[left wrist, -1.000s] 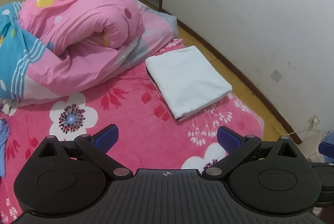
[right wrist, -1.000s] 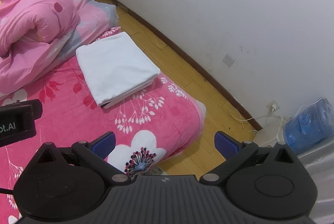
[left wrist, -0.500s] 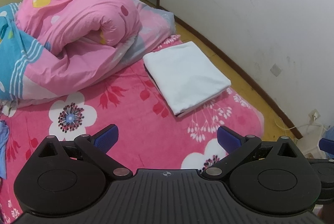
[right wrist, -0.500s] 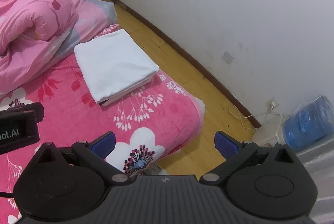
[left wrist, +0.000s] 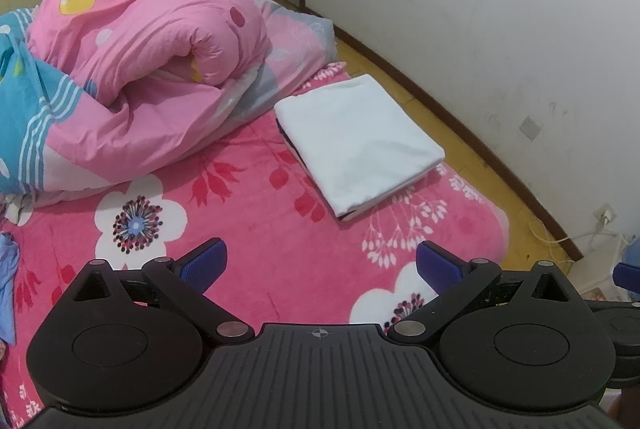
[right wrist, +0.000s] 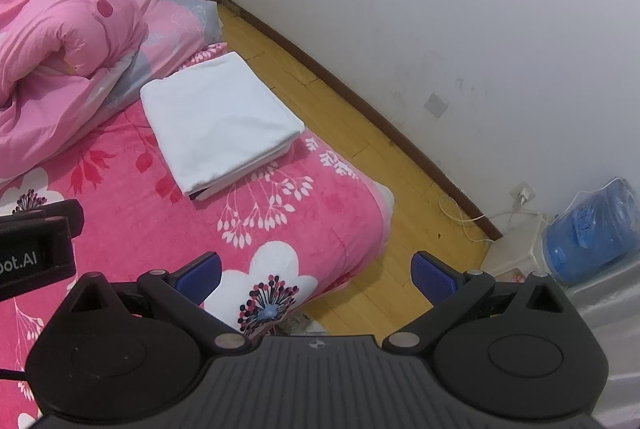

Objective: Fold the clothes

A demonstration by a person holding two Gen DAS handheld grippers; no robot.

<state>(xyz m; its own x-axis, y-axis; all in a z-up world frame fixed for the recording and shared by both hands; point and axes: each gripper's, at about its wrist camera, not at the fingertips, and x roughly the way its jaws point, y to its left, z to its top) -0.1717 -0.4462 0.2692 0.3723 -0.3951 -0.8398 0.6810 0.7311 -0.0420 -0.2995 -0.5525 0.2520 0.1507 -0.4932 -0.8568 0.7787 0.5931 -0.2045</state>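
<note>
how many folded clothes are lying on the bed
1: a folded white garment lies flat near the bed's right edge, beside the pink quilt. A dark layer peeks out beneath it, so more may be hidden.

The folded white garment [left wrist: 360,145] is smooth, matt cloth; it lies on a plush, fuzzy pink blanket [left wrist: 248,229], beside a puffy cotton-like duvet [left wrist: 152,69]. The floor [right wrist: 340,117] is slightly glossy wood; the left gripper [left wrist: 320,265] is matt black plastic with ribbed blue pads [left wrist: 202,263] and metal pivot pins.

Left gripper [left wrist: 320,259]: black ribbed housing, round hubs, silver pivot screws, blue ridged fingertip pads [left wrist: 202,263] | Right gripper [right wrist: 316,269]: identical build; white "ot.AI" lettering on black block at frame's left edge
</note>
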